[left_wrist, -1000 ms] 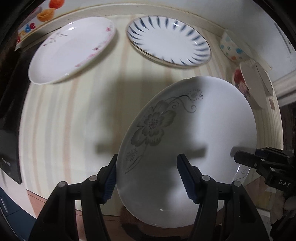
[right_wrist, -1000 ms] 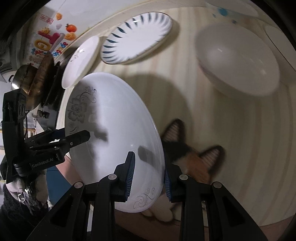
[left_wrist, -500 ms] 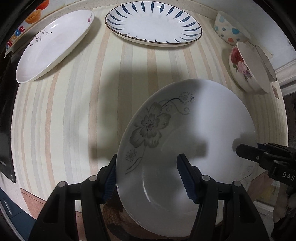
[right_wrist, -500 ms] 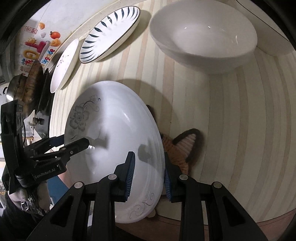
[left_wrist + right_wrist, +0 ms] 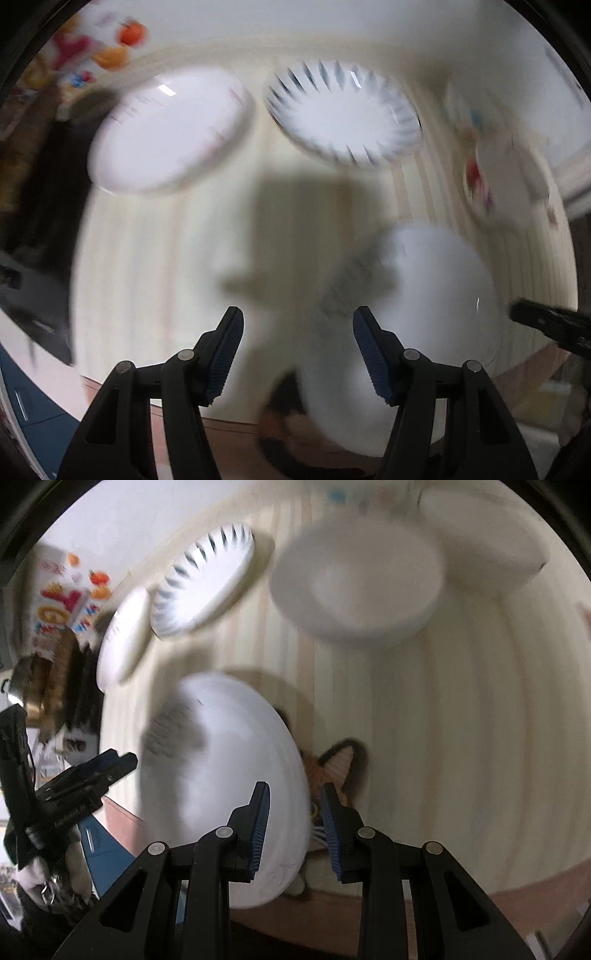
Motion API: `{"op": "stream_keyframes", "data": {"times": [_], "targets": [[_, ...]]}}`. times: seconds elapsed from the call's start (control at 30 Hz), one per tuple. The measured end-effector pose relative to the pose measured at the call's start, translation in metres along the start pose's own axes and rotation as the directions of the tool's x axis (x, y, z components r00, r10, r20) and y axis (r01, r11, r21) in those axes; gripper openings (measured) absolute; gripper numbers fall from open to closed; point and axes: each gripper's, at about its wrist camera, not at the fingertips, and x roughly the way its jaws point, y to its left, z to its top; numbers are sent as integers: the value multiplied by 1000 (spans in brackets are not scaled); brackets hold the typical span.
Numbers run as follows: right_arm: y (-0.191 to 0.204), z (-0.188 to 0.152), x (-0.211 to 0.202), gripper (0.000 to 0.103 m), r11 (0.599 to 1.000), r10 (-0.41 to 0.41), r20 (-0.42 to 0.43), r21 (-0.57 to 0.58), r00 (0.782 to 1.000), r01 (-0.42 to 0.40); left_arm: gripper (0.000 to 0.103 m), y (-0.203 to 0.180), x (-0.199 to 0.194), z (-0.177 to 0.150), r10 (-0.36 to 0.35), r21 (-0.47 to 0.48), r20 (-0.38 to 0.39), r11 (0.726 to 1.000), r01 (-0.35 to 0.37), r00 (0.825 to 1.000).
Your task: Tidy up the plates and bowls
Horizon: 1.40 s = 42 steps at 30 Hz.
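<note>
A white deep plate with a grey flower [image 5: 221, 775] hangs tilted above the striped table [image 5: 461, 720]. My right gripper [image 5: 293, 830] is shut on its near rim, one pad inside the plate and one outside. In the left wrist view the same plate [image 5: 436, 314] lies to the right, mostly beyond the right finger. My left gripper [image 5: 297, 354] stands open with only table and shadow between its pads. The right gripper's tip [image 5: 546, 325] shows at that view's right edge. The left gripper [image 5: 110, 768] shows at the left of the right wrist view. Both views are blurred.
At the back lie a blue-stroke plate [image 5: 343, 114] and a white plate with pink sprigs [image 5: 166, 133]. Patterned bowls [image 5: 498, 177] stand at the right. A large white bowl [image 5: 358, 576] and another white dish [image 5: 480, 542] sit farther on. A fox-shaped mat [image 5: 332, 771] lies under the held plate.
My left gripper has come off the flower plate's rim and moved left and up, so the plate now lies to its right. The right gripper keeps its hold on the plate.
</note>
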Motion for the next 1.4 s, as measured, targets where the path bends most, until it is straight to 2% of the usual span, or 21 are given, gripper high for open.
{"op": "stream_keyframes", "data": {"times": [0.03, 0.1, 0.17, 0.2, 0.23, 0.33, 0.5, 0.63, 0.77, 0.83, 0.97, 1.2, 1.4], "targets": [[10, 2, -17, 33, 1000, 5, 36, -12, 999, -5, 60, 12, -9, 7, 8, -23, 25, 1000, -8, 1000], [33, 10, -38, 45, 999, 15, 84, -44, 996, -12, 60, 38, -18, 23, 9, -79, 56, 997, -5, 998], [68, 27, -47, 54, 995, 58, 115, -92, 992, -48, 60, 66, -17, 38, 17, -131, 75, 991, -7, 997], [82, 37, -45, 55, 991, 83, 123, -112, 989, -69, 60, 79, -13, 45, 30, -155, 78, 988, -18, 996], [103, 52, -38, 55, 986, 104, 127, -140, 986, -86, 60, 96, -6, 55, 49, -188, 81, 982, -33, 996], [155, 99, -2, 55, 977, 98, 130, -201, 987, -71, 60, 130, 14, 74, 74, -256, 69, 965, -54, 995], [228, 184, 71, 55, 962, 95, 84, -266, 992, -69, 60, 167, 43, 94, 102, -301, 34, 950, -87, 994], [266, 239, 123, 53, 949, 40, 57, -316, 998, -20, 60, 179, 63, 103, 87, -330, 4, 940, -81, 996], [280, 278, 169, 45, 943, 7, 8, -333, 1000, -4, 60, 184, 82, 107, 79, -341, -20, 936, -81, 997], [282, 292, 189, 40, 945, 16, -39, -327, 999, -28, 51, 188, 88, 107, 62, -361, -24, 930, -66, 998], [286, 302, 210, 27, 936, 74, -112, -335, 991, -108, 38, 196, 91, 103, 62, -392, -9, 918, -61, 998], [287, 292, 204, 21, 915, 67, -96, -390, 993, -99, 37, 201, 86, 96, 43, -420, 1, 907, -38, 999], [271, 270, 164, 20, 907, 92, -77, -404, 993, -115, 37, 195, 65, 84, 6, -409, 29, 913, 6, 1000]]}}
